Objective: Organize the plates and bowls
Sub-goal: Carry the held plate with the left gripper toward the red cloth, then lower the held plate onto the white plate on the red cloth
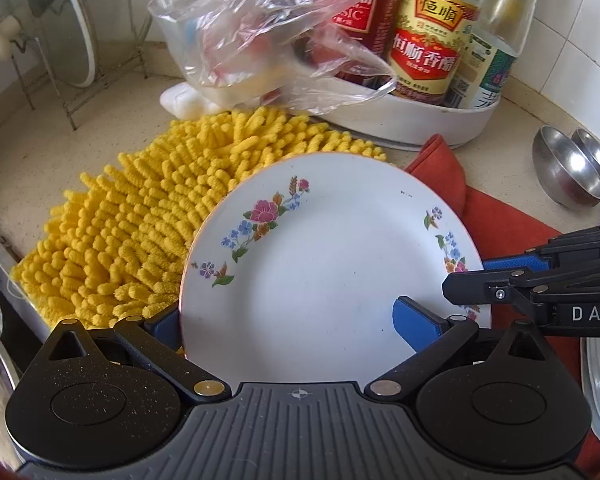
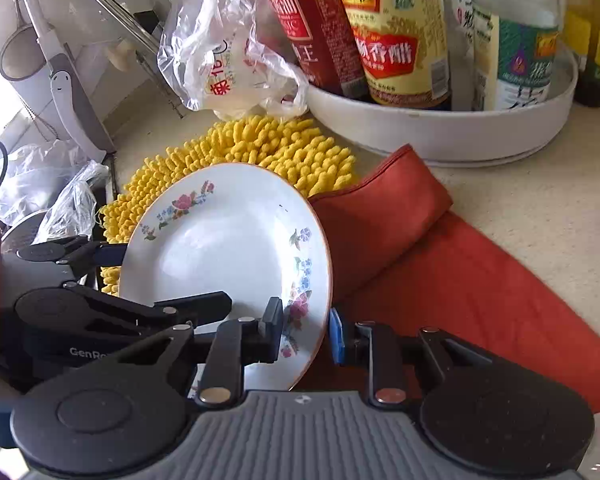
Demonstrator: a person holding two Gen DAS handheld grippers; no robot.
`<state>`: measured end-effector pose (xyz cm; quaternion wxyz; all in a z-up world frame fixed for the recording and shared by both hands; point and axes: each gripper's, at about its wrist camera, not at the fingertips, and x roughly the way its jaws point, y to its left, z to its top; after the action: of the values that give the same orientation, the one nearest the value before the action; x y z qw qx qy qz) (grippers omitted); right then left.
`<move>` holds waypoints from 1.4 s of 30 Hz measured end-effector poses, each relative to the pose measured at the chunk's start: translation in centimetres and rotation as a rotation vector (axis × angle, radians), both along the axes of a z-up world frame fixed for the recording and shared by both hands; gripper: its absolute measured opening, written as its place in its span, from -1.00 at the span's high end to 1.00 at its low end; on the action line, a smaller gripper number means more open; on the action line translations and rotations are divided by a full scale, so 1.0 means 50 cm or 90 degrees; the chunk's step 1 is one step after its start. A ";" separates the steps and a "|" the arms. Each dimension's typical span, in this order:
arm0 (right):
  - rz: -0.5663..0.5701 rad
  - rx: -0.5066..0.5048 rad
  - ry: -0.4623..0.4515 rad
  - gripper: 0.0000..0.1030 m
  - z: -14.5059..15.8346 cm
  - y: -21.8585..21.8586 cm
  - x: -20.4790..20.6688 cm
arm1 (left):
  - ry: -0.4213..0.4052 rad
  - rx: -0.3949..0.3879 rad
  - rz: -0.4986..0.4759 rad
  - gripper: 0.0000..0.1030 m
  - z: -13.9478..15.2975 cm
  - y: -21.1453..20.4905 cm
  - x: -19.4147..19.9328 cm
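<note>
Now both grippers sit at one flowered plate (image 1: 332,248), over the yellow mop pad (image 1: 140,216) and red cloth (image 1: 496,220).
Left wrist view: the left gripper (image 1: 296,316) spans the plate's near rim, jaws wide, one blue pad over it, one outside. Right wrist view: the right gripper (image 2: 306,330) straddles the plate's right rim; its jaws stand slightly parted, pads just off the rim.

— What did the left gripper (image 1: 296,320) look like?
— It had black arms, blue pads, silver round pins and a grey ribbed base.
— And the right gripper (image 2: 306,334)?
— It was the same. White letters "DAS" were on its side.
</note>
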<state>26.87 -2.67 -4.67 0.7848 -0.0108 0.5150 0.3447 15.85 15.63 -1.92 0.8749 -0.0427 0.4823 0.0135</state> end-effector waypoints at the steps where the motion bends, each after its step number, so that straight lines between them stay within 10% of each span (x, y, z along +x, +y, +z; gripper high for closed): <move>1: -0.001 -0.005 -0.007 0.52 0.004 -0.002 -0.002 | -0.002 0.000 -0.002 -0.99 0.002 -0.003 0.001; 42: -0.095 -0.079 -0.087 0.52 0.081 -0.203 -0.083 | -0.054 -0.004 -0.118 -0.99 0.051 -0.198 -0.021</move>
<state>22.74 -12.82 -0.60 0.8395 -0.0447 0.4798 0.2510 14.80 5.72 0.64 0.8919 -0.0015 0.4466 -0.0710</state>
